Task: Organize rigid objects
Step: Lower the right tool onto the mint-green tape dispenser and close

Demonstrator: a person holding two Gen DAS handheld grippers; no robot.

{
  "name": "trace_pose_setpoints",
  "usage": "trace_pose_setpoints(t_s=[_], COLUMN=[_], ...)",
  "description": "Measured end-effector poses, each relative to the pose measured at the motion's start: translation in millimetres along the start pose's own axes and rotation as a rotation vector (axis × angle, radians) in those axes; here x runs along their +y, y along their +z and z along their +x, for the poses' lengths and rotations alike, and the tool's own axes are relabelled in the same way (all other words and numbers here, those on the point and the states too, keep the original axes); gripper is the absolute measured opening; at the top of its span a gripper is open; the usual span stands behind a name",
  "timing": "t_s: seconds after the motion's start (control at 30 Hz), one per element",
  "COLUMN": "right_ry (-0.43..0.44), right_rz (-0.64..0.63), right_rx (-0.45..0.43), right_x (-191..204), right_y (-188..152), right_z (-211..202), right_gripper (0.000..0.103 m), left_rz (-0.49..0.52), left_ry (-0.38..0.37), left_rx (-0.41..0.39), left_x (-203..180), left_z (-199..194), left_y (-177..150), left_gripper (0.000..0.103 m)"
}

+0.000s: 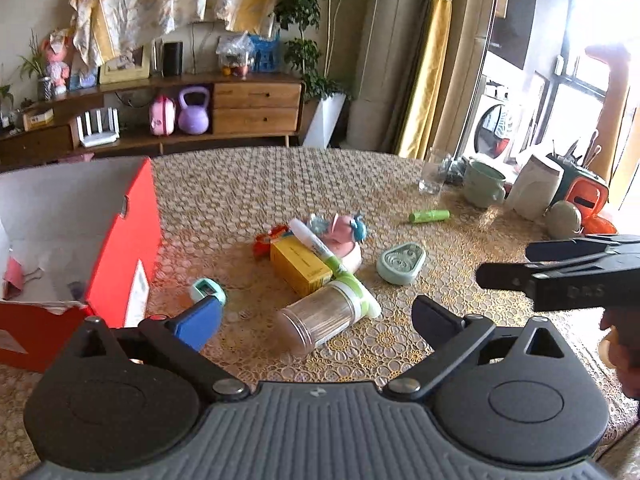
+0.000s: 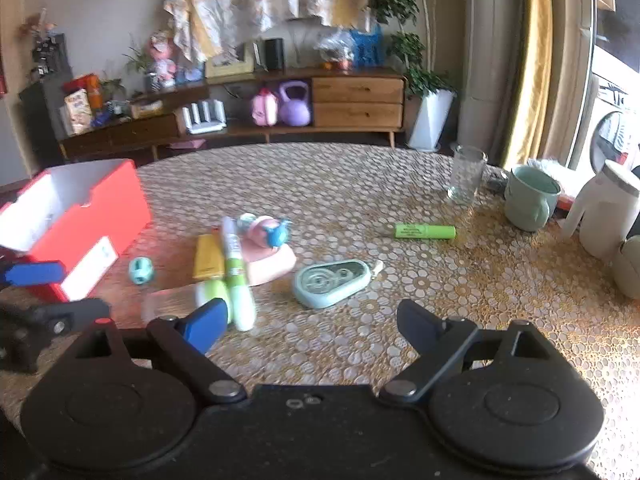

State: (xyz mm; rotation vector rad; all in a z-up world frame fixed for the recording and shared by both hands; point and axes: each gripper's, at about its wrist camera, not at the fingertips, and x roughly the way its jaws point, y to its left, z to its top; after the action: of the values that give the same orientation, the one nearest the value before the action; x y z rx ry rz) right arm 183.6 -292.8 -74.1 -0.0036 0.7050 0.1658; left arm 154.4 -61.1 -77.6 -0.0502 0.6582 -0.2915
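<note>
starting on the clutter beside the red box

the clear jar (image 1: 320, 318) lies on its side at the pile's near edge (yellow carton (image 1: 300, 266) and marker (image 1: 316, 246) just behind); left gripper (image 1: 316, 320) hangs spread and empty before it, right gripper (image 2: 312, 322) likewise spread, so straddle the jar squarely, then carry it to the red box (image 1: 120, 248).

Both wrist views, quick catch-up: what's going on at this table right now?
A person holds two grippers over a table of small clutter, tidying it into the red box. The left gripper is open just above the clear jar, which lies on its side. The right gripper is open and empty, hovering near the teal tape dispenser. The yellow box, white marker and green highlighter are still on the table.
</note>
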Motion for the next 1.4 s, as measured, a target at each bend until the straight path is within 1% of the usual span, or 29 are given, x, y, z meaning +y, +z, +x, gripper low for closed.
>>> trace_pose_setpoints(t_s=[0.07,0.13,0.2,0.23,0.33,0.5,0.63,0.7,0.83,0.97,1.27,1.37,1.4], right_ry=[-0.018,-0.042,-0.063,-0.082,-0.116,-0.178,-0.209,-0.221,-0.255,-0.255,-0.188,-0.157,-0.147], right_rz=[0.012,0.037,0.061,0.073,0.094,0.146,0.158,0.151,0.138,0.124,0.087,0.071,0.066], right_rx=[0.011,0.015,0.021,0.023,0.034,0.072,0.095,0.106,0.124,0.148,0.168,0.168,0.169], right_x=[-1.4,-3.3,-5.3,-6.3,-6.7,-9.0,-8.2,-6.2,-2.5,-1.3,-4.6,-7.4,-8.3], right_y=[3.4,7.5,12.5,15.0,22.2,25.7,26.4,25.3,23.4,21.6,9.1,5.7,5.6], right_z=[15.2,31.9,48.8,58.2,83.9,123.8,143.3,150.3,160.2,164.1,144.2,137.7,136.4], right_gripper=[0.091,0.092,0.092,0.092,0.092,0.092,0.092,0.092,0.092,0.091,0.089,0.083,0.08], left_rz=[-0.02,-0.034,-0.025,-0.021,-0.02,0.03,0.057,0.069,0.095,0.118,0.127,0.15,0.16], left_ry=[0.006,0.032,0.057,0.055,0.051,0.025,-0.01,-0.007,-0.003,-0.008,-0.051,-0.057,-0.057], left_rx=[0.019,0.045,0.097,0.107,0.105,0.096,0.09,0.09,0.079,0.098,0.115,0.109,0.108], left_x=[2.4,4.7,6.1,7.0,9.5,7.5,7.7,7.1,4.4,4.1,7.0,3.0,1.3], left_z=[10.0,22.4,37.3,42.4,54.1,68.2,75.8,81.0,86.8,97.1,110.7,112.0,112.5], left_y=[0.1,-1.0,-1.0,-1.8,-4.5,-4.6,-5.1,-4.9,-5.3,-8.0,-10.8,-11.2,-11.6], left_gripper=[0.102,0.103,0.103,0.103,0.103,0.103,0.103,0.103,0.103,0.103,0.102,0.1,0.097])
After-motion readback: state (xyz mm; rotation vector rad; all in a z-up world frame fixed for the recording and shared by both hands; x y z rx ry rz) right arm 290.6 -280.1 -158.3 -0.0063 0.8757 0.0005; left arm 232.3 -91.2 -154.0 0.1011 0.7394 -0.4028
